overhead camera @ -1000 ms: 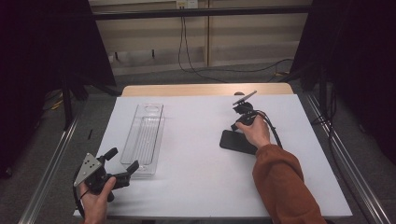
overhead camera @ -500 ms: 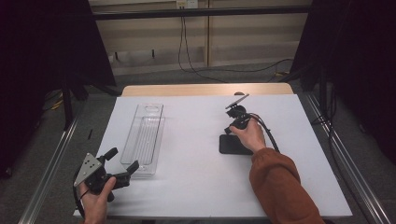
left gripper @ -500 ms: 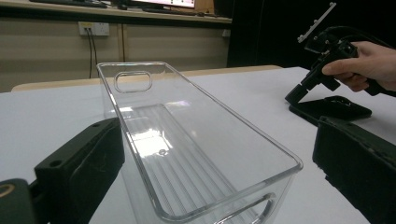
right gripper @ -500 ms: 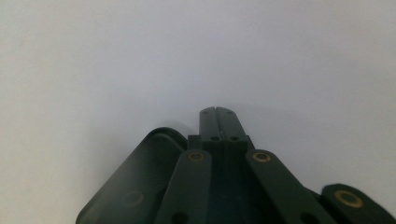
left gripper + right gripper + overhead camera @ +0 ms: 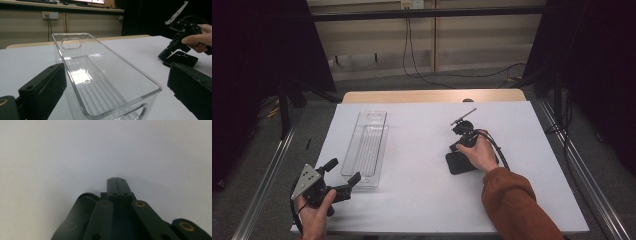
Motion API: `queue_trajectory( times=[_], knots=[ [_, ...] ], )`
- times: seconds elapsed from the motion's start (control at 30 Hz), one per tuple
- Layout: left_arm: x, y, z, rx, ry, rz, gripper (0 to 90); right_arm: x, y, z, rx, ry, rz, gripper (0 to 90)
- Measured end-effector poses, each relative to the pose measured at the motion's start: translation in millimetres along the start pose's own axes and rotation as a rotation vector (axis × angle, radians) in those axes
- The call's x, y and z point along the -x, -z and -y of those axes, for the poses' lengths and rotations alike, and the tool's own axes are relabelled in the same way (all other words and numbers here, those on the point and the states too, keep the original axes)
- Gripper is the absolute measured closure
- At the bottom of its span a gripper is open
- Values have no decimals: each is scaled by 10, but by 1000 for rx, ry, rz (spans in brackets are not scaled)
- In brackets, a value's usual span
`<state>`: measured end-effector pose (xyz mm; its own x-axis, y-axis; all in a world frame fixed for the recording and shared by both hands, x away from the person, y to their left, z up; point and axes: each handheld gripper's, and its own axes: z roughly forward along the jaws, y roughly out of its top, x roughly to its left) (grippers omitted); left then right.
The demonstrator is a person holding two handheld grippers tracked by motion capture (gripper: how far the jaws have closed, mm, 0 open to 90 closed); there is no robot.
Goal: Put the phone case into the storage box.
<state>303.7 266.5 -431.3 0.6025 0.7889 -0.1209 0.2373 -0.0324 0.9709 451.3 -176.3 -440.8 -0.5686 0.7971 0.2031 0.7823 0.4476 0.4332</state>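
Note:
A clear plastic tray point(image 5: 368, 142) lies lengthwise on the left half of the white table point(image 5: 422, 200). My left gripper point(image 5: 343, 171) rests open at the tray's near end. In the left gripper view the tray's near rim point(image 5: 107, 82) sits between the two wide-apart fingers point(image 5: 43, 86). A flat black pad point(image 5: 460, 164) lies right of the middle. My right gripper point(image 5: 454, 147) points steeply down at the table by the pad's far left corner. In the right gripper view its jaws point(image 5: 116, 180) are pressed together over bare white table, with nothing between them.
A wooden strip point(image 5: 432, 96) runs along the table's far edge, with dark curtains at both sides. The right gripper's cable point(image 5: 497, 150) loops over the hand. From the left gripper view, the right gripper point(image 5: 163, 53) and the black pad point(image 5: 181, 58) show at far right.
The right hand has brought its gripper left and nearer, down from the far right of the table to beside the black pad. The left gripper has stayed put.

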Motion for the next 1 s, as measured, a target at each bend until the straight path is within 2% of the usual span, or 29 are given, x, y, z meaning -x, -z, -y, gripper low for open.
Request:
queue_trajectory(
  times=[0.43, 0.7, 1.0],
  knots=[
    [1, -8, 4, -5, -2, -1, 22, -198, 44, 163, -5, 49, -39, 900],
    [0, -5, 3, -4, 0, 0, 22, -248, 87, 277, 1, 49, -58, 900],
    [1, -6, 3, -3, 0, -2, 22, -298, 166, 458, 9, 73, -69, 900]
  ],
)
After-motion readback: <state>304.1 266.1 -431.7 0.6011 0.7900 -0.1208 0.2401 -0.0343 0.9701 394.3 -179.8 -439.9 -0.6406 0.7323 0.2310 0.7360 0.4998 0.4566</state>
